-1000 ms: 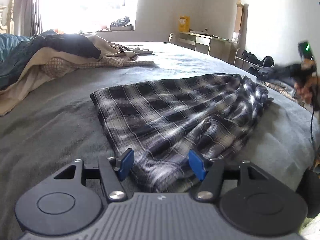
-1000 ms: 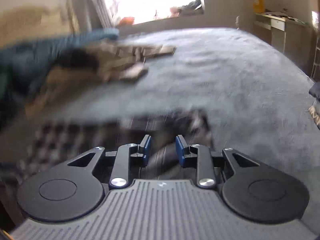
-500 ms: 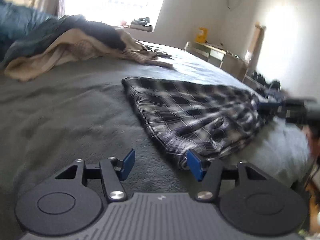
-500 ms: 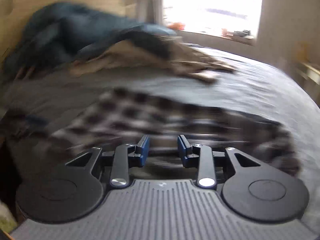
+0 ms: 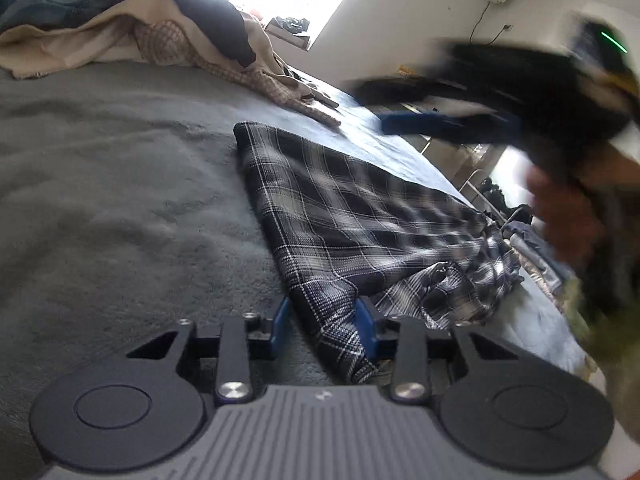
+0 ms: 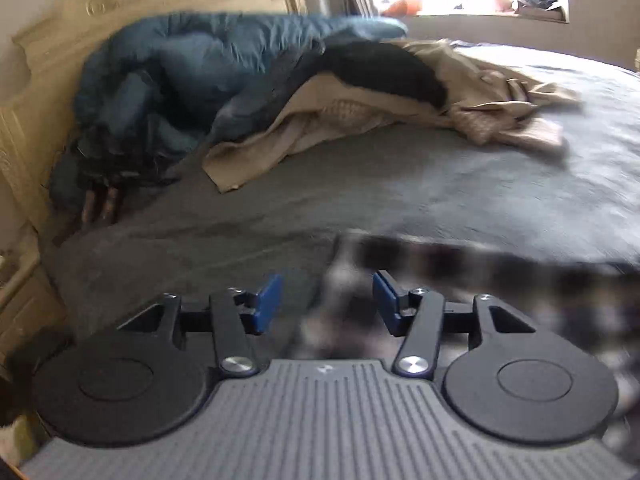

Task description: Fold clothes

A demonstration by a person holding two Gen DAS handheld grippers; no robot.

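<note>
The blue-padded fingers of the left gripper [image 5: 324,326] are held apart astride the near corner of the black-and-white plaid cloth [image 5: 352,216], spread on the grey bed [image 5: 120,184]; the right gripper [image 6: 325,304] is held wide over its blurred edge.

No readable text, label, brand or number is shown in either view; only a small pale emblem is seen on each gripper body, behind the fingers.

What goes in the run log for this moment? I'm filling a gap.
task: fold clothes | plaid cloth on bed | left gripper: open, astride near edge | right gripper: open, above cloth
</note>
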